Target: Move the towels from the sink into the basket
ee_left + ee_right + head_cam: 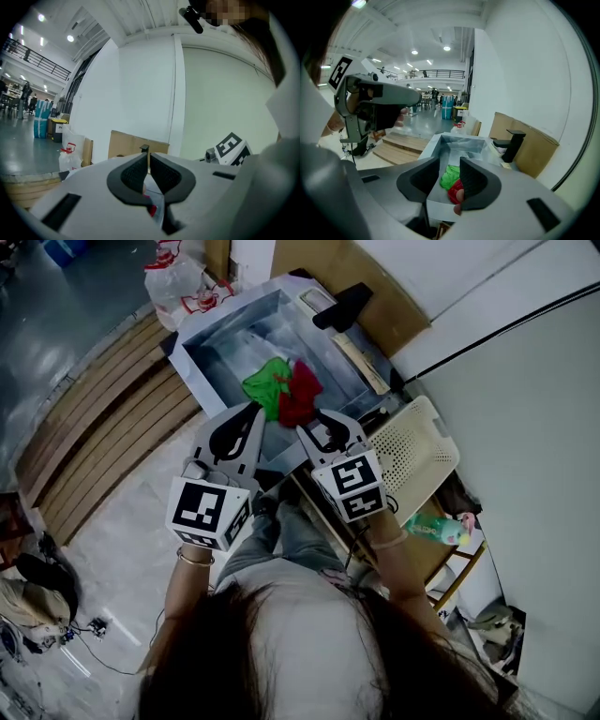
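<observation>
Your sink (217, 360) reads as bare metal, smooth with a dull sheen, and the tap (342, 306) on its rim is matt black. Inside, the green towel (265, 385) and the red towel (302, 395) are soft, crumpled cloth (no gloss on either). The basket (422, 442) is pale plastic, its wall pierced with small holes. Your left gripper (148, 159) and right gripper (450, 164) have smooth, matt grey plastic shells, with black, finely textured pads (135, 173). Past the sink is flat brown cardboard (375, 287). The slats (103, 418) alongside look like wood, and the floor (56, 315) is glossy.
</observation>
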The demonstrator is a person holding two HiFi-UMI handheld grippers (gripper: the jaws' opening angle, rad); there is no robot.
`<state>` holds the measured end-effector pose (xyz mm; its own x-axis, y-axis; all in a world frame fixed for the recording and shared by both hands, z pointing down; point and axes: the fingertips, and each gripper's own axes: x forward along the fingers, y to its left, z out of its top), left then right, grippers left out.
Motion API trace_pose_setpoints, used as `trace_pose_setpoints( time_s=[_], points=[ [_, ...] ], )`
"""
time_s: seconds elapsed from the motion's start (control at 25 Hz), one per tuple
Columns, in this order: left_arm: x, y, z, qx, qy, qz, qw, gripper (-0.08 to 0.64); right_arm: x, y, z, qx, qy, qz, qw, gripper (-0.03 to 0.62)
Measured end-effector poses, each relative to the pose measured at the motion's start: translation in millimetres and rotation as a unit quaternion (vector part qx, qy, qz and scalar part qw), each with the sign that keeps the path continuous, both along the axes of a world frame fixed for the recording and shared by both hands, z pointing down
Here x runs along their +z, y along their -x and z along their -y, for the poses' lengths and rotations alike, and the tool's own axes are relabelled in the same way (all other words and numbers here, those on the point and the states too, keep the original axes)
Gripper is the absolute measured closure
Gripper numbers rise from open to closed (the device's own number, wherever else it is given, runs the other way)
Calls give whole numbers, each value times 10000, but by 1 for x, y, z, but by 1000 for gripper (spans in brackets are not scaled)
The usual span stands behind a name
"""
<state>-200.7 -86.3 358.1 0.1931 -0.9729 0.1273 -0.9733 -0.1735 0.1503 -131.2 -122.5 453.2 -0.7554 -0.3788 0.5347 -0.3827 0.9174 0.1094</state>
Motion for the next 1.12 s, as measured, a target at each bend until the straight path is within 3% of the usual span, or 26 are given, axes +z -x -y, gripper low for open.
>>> trace_pose_setpoints(
  time_s=[0.36, 0.68, 0.92, 1.12],
  points=[
    [17, 11, 26, -111, 155, -149, 9997, 549, 57, 11, 28, -542, 226, -797, 9951, 402],
    [39, 12, 47, -224, 355, -242, 9988, 549, 102, 11, 52, -1049, 416, -1498, 9823, 374],
    [50, 9, 61, -302, 445, -240, 9983, 549, 133, 15, 68, -1488, 661, -1939, 9674, 339],
    [54, 11, 72, -397, 457, -257, 9978, 549, 163, 18, 74, -1896, 982, -2429, 9463, 307]
  ],
)
